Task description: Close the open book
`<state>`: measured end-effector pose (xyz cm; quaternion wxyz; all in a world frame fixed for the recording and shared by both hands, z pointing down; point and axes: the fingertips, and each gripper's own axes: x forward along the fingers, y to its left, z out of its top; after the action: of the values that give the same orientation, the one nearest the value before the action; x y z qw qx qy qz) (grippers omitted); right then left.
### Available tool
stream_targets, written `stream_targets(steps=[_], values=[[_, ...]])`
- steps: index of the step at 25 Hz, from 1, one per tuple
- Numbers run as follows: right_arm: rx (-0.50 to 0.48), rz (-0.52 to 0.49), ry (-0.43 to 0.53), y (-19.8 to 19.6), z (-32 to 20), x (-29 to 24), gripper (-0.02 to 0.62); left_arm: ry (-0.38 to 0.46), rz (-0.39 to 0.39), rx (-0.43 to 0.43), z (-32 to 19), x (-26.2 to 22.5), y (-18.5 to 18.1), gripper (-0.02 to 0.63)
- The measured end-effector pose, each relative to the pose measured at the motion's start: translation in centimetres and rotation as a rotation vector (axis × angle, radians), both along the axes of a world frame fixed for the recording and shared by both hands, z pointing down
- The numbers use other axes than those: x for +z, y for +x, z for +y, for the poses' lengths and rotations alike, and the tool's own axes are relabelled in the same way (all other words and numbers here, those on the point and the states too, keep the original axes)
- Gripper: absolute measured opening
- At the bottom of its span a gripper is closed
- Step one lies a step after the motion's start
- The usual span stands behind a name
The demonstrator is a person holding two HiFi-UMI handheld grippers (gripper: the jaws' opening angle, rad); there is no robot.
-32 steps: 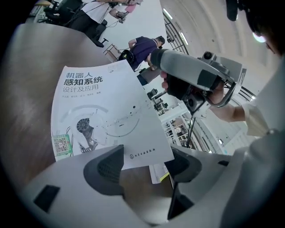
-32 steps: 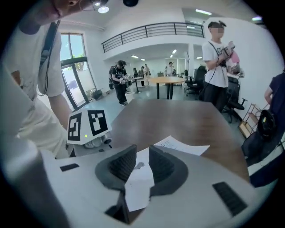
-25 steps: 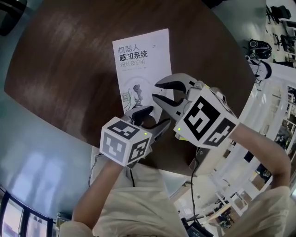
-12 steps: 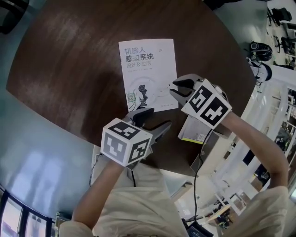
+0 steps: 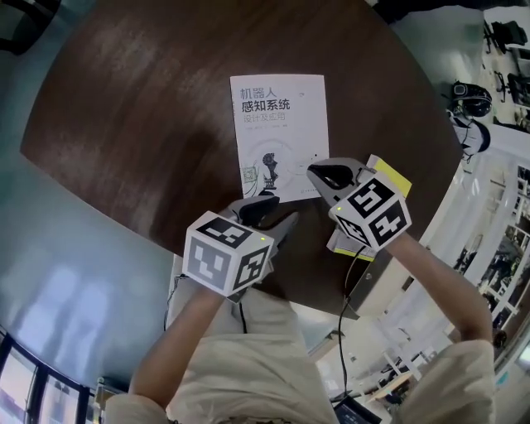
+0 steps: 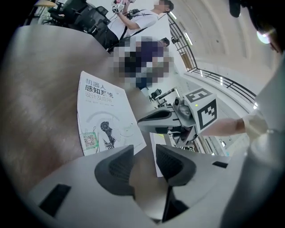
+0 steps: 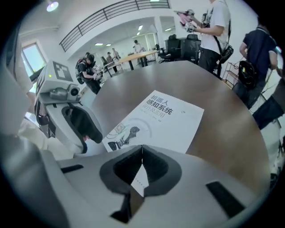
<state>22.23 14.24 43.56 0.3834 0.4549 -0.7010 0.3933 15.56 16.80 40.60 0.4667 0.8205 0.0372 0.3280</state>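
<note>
A white-covered book (image 5: 280,137) lies closed and flat on the dark round table (image 5: 124,108). It also shows in the left gripper view as the book (image 6: 104,113) and in the right gripper view as the book (image 7: 156,122). My right gripper (image 5: 321,174) points steeply down at the book's near right corner. Its jaws are shut tip to tip (image 7: 141,149) with nothing between them. My left gripper (image 5: 272,214) hovers just short of the book's near edge. Its jaws (image 6: 143,153) are closing, a gap still shows, and nothing is between them.
A yellow-edged booklet (image 5: 389,178) lies under the right hand near the table's right rim. The table's near edge (image 5: 199,252) runs just under the left gripper. People stand beyond the table's far side (image 7: 213,26), with office chairs (image 6: 84,13) there too.
My right gripper has come down toward the book's near right corner, rolled, and shut its jaws. The left jaws have narrowed and that hand has shifted slightly.
</note>
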Motion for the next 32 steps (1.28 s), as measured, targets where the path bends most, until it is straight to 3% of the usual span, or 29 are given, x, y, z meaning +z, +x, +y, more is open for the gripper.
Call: stream_targets(steps=[5,7,15,20,26,32], values=[[0.136,0.001,0.088,-0.4,-0.8,-2.0,0.008,0.056,-0.012,-0.053,-2.0,-1.4,-1.4,0.031],[0.194,-0.003,0.124,-0.4,-1.3,-2.9,0.008,0.083,-0.007,-0.063,-2.8,-2.0,-1.9,0.008],[0.46,-0.098,0.256,-2.5,-3.0,-10.0,0.006,0.118,-0.022,-0.159,-4.7,-6.6,-5.6,0.006],[0.516,-0.091,0.363,-5.5,-3.6,-14.7,0.006,0.155,0.019,-0.207,-5.5,-11.4,-8.5,0.006],[0.642,-0.15,0.421,-8.3,-3.3,-17.5,0.006,0.156,0.065,-0.261,-6.8,-15.5,-11.6,0.006],[0.707,-0.185,0.465,-11.2,-2.8,-19.1,0.006,0.168,0.071,-0.247,-6.7,-17.0,-13.2,0.006]])
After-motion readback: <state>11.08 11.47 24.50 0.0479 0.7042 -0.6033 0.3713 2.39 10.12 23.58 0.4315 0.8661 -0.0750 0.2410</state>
